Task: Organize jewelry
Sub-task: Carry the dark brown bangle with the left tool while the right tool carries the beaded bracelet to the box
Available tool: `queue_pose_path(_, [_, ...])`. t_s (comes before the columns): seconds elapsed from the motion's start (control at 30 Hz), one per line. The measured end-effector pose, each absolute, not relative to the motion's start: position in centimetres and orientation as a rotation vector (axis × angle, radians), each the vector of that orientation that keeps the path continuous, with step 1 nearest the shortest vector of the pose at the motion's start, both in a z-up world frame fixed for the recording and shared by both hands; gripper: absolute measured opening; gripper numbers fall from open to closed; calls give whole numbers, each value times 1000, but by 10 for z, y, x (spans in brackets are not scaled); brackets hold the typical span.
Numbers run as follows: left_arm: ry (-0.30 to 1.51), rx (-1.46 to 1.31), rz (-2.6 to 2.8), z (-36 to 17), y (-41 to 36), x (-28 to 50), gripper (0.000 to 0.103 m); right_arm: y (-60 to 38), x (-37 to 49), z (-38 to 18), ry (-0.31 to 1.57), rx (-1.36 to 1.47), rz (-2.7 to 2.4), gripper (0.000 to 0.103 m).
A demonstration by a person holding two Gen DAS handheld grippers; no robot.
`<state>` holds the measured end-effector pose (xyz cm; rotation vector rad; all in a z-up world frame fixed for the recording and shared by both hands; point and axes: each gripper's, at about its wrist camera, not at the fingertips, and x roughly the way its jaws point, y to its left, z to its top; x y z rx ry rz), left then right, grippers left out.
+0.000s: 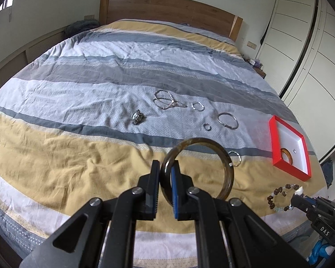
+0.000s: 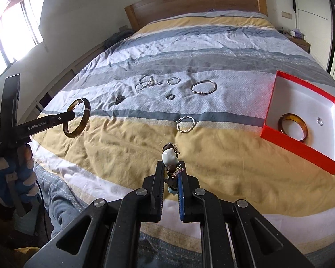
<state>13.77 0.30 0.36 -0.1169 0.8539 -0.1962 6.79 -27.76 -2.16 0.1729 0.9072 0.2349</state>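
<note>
Jewelry lies spread on the striped yellow, grey and white bedspread [image 1: 78, 89]. Red square cardboard box with white interior [image 2: 297, 147] sits at the right, containing one amber bangle [image 2: 293, 126]. Left gripper [image 1: 165, 167] is clamped on a dark brown translucent bangle [image 1: 227, 167], raised above the bed. Right gripper [image 2: 170, 167] is clamped on a brown-and-white beaded bracelet [image 1: 283, 195]. Silver rings remain loose mid-bed.

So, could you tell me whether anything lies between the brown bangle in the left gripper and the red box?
Nothing visible blocks it. The brown bangle is held in the air by the left gripper, and only the twisted silver ring lies flat on the bedspread towards the red box.
</note>
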Motion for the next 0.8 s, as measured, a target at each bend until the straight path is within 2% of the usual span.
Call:
queue_pose_path(0.4, [795, -88, -290, 38, -25, 80, 9, -290, 4, 28, 803, 158, 203, 11])
queue_pose_path(0.8, [755, -17, -362, 64, -78, 56, 9, -323, -24, 49, 735, 190, 134, 11])
